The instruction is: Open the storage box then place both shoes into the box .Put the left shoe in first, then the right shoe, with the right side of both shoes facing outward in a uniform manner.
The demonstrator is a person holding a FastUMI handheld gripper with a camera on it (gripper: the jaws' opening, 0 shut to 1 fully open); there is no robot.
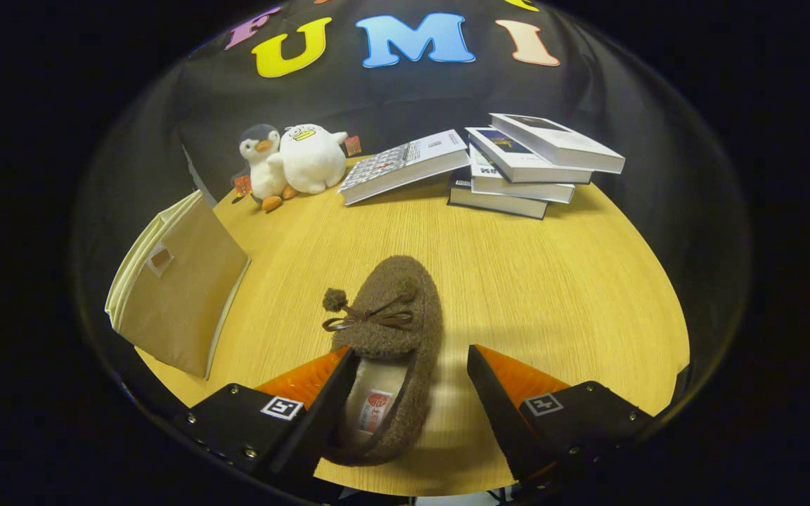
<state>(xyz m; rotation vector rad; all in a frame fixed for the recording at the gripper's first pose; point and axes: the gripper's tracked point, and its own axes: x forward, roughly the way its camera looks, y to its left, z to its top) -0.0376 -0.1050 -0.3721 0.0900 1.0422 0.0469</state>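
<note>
Brown fleece shoe [392,330]: lies on the table [560,281] with its toe pointing away from me, bow and pompom on top, heel end between my fingers.
Gripper [412,372]: fingers spread wide and gripping nothing. The left finger looks to sit over or against the shoe's inner opening; the right one stands apart from the shoe's outer side, with bare wood between them.
Box [178,299]: a tan fabric thing to the left of the shoe and well apart from it, tilted, with a small tab on its face. I cannot tell whether it is open or folded flat.
Clutter: two plush toys [292,163] and a stack of books [524,165] at the far side, beyond the shoe.
Stage, as I judge it: I am lining up to take this shoe by its heel; I see just one shoe and cannot say whether it is the left or the right.
Risk, grip: the fleece wall is soft, so a pinch on one side of the collar may fold it and let the shoe swing or drop during the carry.
Risk, order: if this is the wrong shoe, the left-first order fails.
Risk, box: if it is not properly open, pushing the shoe at it could tip it or shove it off the table's near-left rim.
</note>
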